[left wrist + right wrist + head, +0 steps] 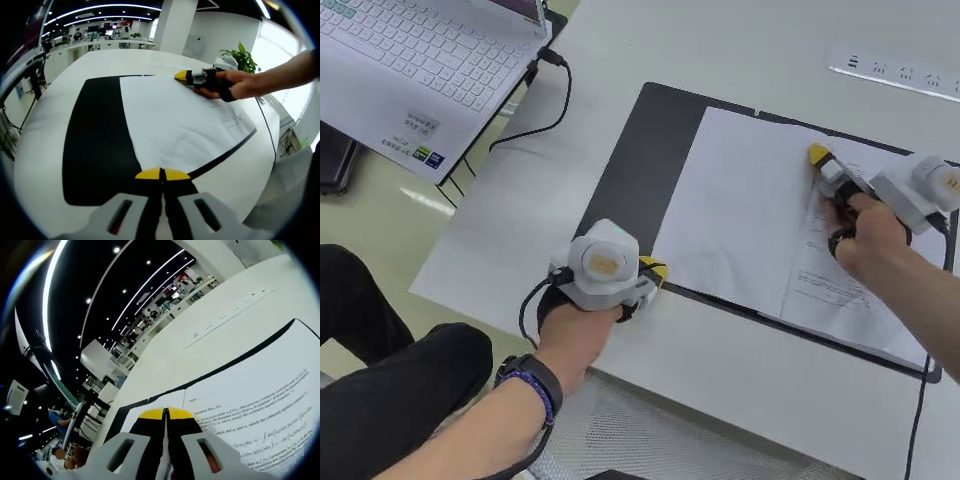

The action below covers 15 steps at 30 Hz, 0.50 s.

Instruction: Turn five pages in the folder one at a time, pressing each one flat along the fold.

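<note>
The black folder lies open on the white table. A blank turned page rests flat on its left half, and a printed page lies to the right. My right gripper is shut, its yellow tips touching the paper at the fold near the folder's far edge; its own view shows the tips on the printed page. My left gripper is shut, tips down at the near corner of the blank page. The right gripper shows across the folder.
A white laptop sits at the far left with a black cable running along the table. A white power strip lies beyond the folder at the far right. The table's near edge runs just below the folder.
</note>
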Tool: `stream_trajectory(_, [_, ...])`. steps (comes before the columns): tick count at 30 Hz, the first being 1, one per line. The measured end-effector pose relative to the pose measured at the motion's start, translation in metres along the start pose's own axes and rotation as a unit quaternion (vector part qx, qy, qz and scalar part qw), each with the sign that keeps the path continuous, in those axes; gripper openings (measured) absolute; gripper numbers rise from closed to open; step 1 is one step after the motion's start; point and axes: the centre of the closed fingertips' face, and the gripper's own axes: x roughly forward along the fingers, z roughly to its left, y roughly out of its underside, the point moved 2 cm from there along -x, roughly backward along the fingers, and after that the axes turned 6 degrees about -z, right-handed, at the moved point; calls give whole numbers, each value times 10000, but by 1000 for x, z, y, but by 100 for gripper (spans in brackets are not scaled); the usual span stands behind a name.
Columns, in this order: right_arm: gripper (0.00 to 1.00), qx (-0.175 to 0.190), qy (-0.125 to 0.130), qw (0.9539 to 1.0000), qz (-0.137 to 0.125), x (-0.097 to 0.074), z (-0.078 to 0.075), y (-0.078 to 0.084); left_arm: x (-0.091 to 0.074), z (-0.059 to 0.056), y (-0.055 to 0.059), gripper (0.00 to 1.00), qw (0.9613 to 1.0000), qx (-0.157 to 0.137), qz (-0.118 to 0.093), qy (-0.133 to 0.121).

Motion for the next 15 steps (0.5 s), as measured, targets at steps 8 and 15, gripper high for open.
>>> stream_trajectory(8, [0,164,119,9996,-205,22,-13,-13,0,0,0,0,10000,49,-3,30])
stream_trajectory(15, [0,230,105,9994,-255,29,-23,-15,0,0,0,0,10000,58,-3,24])
